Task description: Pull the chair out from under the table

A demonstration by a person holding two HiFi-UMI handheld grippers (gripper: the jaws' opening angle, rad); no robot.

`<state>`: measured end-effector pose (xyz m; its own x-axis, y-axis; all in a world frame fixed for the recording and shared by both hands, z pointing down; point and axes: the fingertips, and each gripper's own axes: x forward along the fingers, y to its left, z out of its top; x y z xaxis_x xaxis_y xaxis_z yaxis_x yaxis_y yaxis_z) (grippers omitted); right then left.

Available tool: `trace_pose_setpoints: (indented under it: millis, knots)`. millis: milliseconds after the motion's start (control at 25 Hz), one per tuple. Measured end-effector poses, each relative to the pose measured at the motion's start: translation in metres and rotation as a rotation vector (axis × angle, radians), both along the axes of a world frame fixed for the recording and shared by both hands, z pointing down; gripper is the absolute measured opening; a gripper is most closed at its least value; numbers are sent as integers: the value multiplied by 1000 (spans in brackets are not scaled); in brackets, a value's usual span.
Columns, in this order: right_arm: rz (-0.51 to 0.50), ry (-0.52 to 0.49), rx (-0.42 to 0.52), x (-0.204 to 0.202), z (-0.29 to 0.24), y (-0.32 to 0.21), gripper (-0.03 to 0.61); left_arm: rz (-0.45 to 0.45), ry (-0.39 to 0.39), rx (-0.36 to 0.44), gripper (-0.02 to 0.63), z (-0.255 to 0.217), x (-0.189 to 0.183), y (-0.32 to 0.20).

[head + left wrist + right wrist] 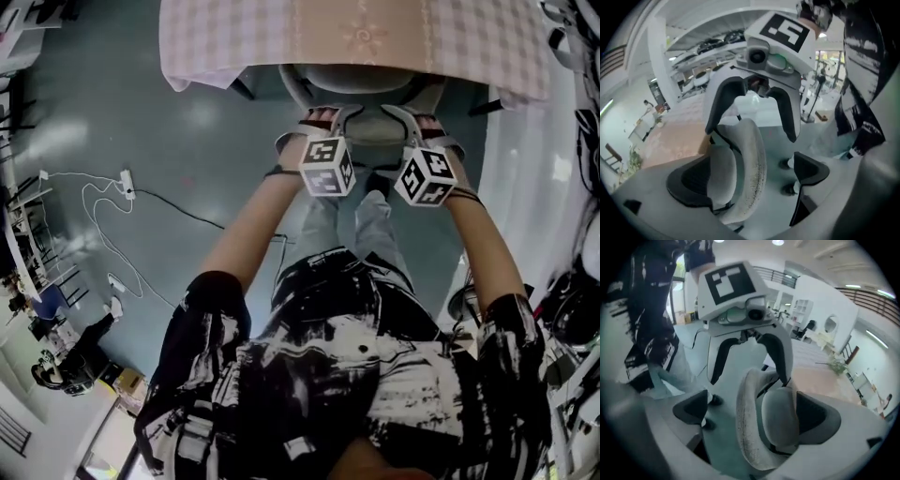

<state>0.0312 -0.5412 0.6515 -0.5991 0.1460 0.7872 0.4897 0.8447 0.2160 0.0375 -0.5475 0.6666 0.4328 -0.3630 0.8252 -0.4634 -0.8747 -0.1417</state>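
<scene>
- Chair (352,82) tucked under the table (225,37), only the top of its pale curved back (751,159) clear of the checked cloth.
- Looks to be a stiff moulded shell, probably light enough to drag. The smooth rim may be slippery, so best taken at the top of the back, one grip either side of centre.
- Left gripper (323,119) and right gripper (419,122) side by side at that back, jaws on both spread wide. Rim standing between each pair, not pinched.
- Only in the head view: the table, the grey floor (122,122), a white cable (98,216) lying well off to the left, and the person's legs close behind the chair.
- Only in the gripper views: a clear gap between the rim and one jaw of each pair, with the opposite gripper facing back across the chair. Chair legs hidden in every view.
</scene>
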Motion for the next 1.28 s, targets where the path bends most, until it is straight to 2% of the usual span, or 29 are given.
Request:
trace_pose_setpoints:
  millis: [120, 200, 360, 440, 560, 680, 800, 960, 1280]
  knots:
    - [-109, 144, 78, 9, 52, 0, 569, 102, -151, -48, 555, 48, 1, 4]
    - [-140, 203, 102, 14, 78, -3, 568, 138, -222, -76, 546, 76, -2, 5]
    - [-121, 252, 109, 13, 109, -9, 549, 89, -258, -109, 480, 104, -7, 1]
    - [-104, 262, 130, 11, 117, -12, 502, 57, -263, -109, 450, 112, -8, -3]
    - [-110, 278, 210, 8, 126, -19, 378, 41, -304, -99, 402, 123, -12, -7]
    - [-145, 302, 319, 10, 136, -25, 246, 61, -375, -60, 301, 128, -17, -12]
    - [-158, 301, 362, 13, 140, -25, 198, 120, -439, -16, 186, 131, -17, -13]
    - [-185, 319, 353, 16, 144, -23, 134, 166, -460, -27, 123, 135, -17, -9]
    - [-196, 330, 331, 18, 141, -20, 103, 177, -449, -52, 107, 135, -15, -6]
